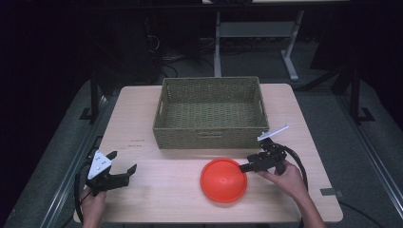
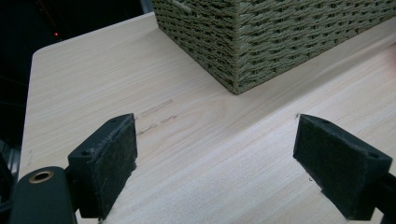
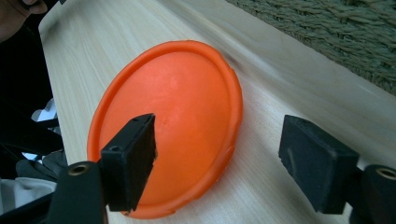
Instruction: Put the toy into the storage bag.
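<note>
The round orange plastic plate (image 1: 224, 180) lies flat on the pale wooden table (image 1: 142, 190), near the woven green basket (image 1: 209, 111). The right gripper (image 3: 217, 161) is wide open over the plate's edge, holding nothing. The left gripper (image 2: 215, 163) is open and empty, with bare table around it.

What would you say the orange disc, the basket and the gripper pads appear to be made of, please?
Orange disc: probably moulded plastic, smooth with a soft sheen and a raised rim.
Basket: woven olive-green cord or grass-like fibre, matte; the plaited strands are plain in the left gripper view.
Pads of the right gripper: black, dull and slightly fuzzy, likely foam or felt.
</note>
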